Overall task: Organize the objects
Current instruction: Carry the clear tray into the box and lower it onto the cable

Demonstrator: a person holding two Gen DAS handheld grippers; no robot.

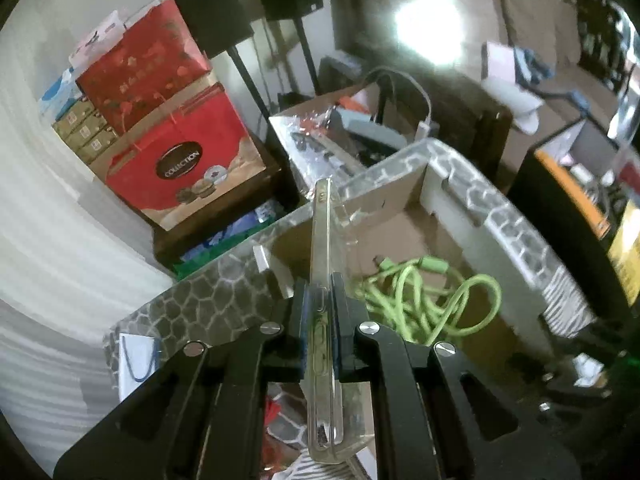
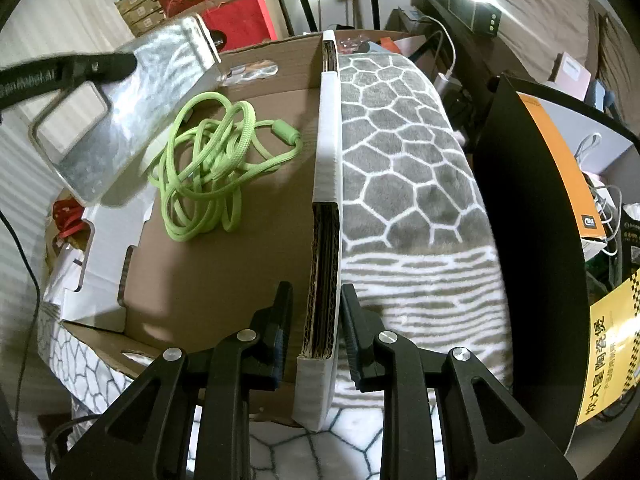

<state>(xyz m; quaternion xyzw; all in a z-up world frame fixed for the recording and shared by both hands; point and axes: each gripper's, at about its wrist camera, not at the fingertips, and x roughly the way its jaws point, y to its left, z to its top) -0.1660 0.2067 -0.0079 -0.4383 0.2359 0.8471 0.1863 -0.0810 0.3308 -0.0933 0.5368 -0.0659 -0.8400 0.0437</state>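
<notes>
A clear phone case (image 1: 322,232) stands edge-on between the pads of my left gripper (image 1: 322,294), which is shut on it. The right wrist view shows that case (image 2: 120,112) tilted above the left side of an open cardboard box (image 2: 224,280), with a left finger (image 2: 100,66) on it. A tangled green cable (image 2: 212,160) lies on the box floor; in the left wrist view the cable (image 1: 420,300) is just right of the case. My right gripper (image 2: 316,306) straddles the box's thick right wall (image 2: 328,160), its pads closed on the corrugated edge.
A grey-and-white patterned blanket (image 2: 400,140) lies under and beside the box. A black and orange carton (image 2: 520,200) stands to the right. Red gift bags (image 1: 180,160) and speaker stands (image 1: 216,12) crowd the far left by the wall. A bed (image 1: 540,40) lies beyond.
</notes>
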